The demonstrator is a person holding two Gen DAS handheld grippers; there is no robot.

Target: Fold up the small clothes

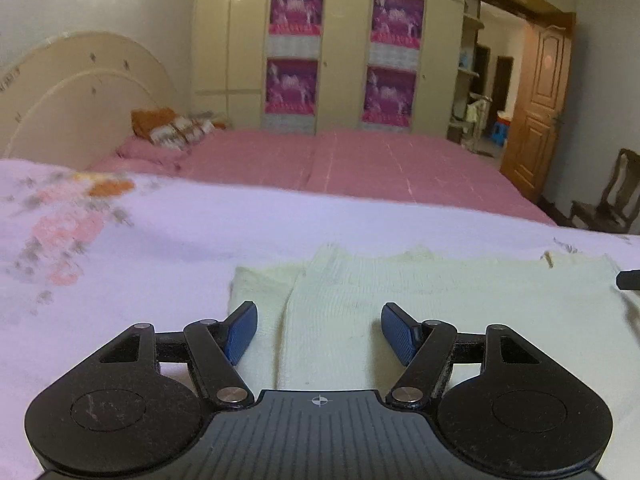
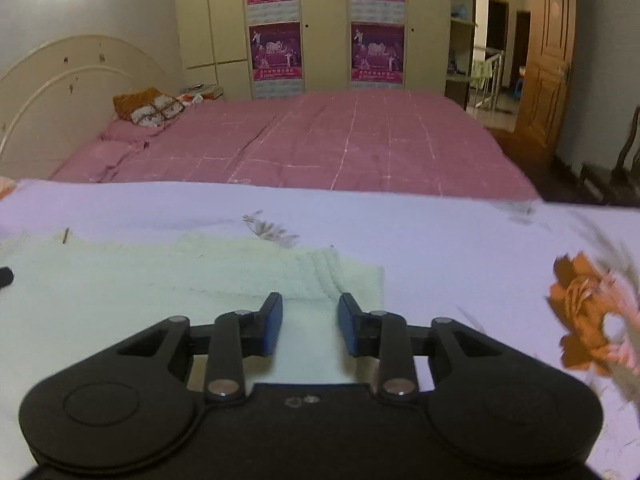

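A pale cream knit garment [image 1: 420,312] lies spread flat on a white flowered sheet [image 1: 160,232], with a pink bedspread [image 1: 320,160] beyond it at twelve o'clock. In the left wrist view the garment fills the area from about eleven o'clock round to three o'clock of the left gripper [image 1: 319,330], running in under and between its fingers; a folded edge or sleeve of the knit reaches out at eleven o'clock. The left gripper is released, its jaws set wide apart, nothing pinched between the blue pads [image 1: 242,332]; whether the tips touch the cloth cannot be told. At three o'clock, at the frame edge, a dark tip of the other tool [image 1: 628,279] sits over the garment.

In the right wrist view the garment [image 2: 160,280] spreads from nine o'clock to twelve o'clock of the right gripper [image 2: 310,328], its ribbed right-hand edge ending just past the fingers at one o'clock. This gripper is also unclenched, with a narrower gap, cloth showing between the pads [image 2: 273,326] but not gripped. An orange printed flower [image 2: 584,316] lies on the sheet at three o'clock.
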